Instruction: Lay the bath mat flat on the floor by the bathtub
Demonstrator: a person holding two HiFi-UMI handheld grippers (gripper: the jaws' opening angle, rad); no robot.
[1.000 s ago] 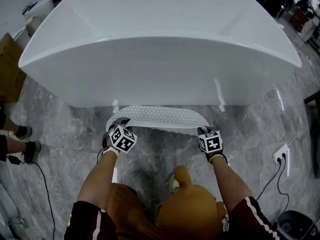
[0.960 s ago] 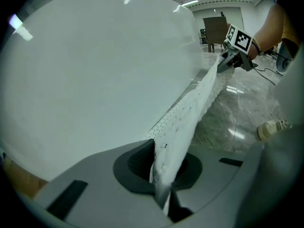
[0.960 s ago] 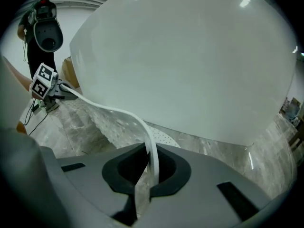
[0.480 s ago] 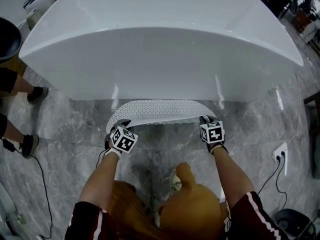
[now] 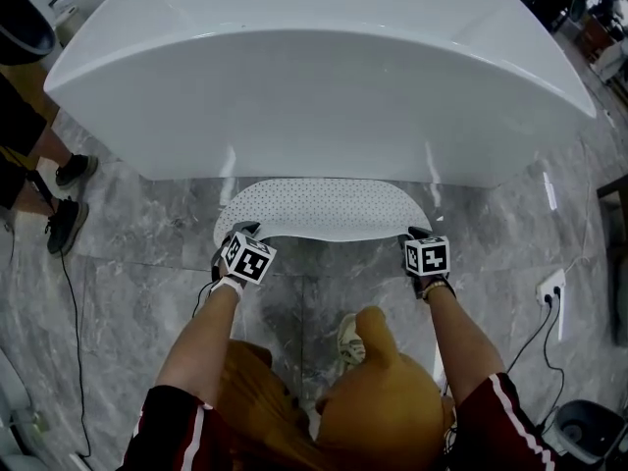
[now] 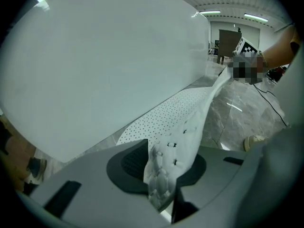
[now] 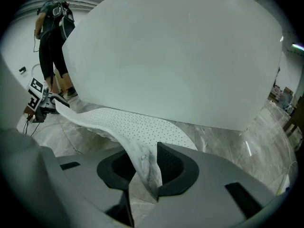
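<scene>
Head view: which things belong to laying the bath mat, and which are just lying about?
Job: bath mat, bathtub, floor, left gripper and right gripper, jaws opening with the mat's corners between them.
Lying about: socket with plugged leads, bystander's shoes, cable beside them.

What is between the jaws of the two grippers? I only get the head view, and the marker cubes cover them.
Observer: The left gripper view shows a corner of the bath mat between the left gripper's jaws, which are opening.
Operator: And the right one?
Observer: The right gripper's jaws are opening too, the mat's other near corner between them.
Operator: Is it flat yet?
Observer: Not quite; the right gripper view shows its near edge lifted off the floor.
</scene>
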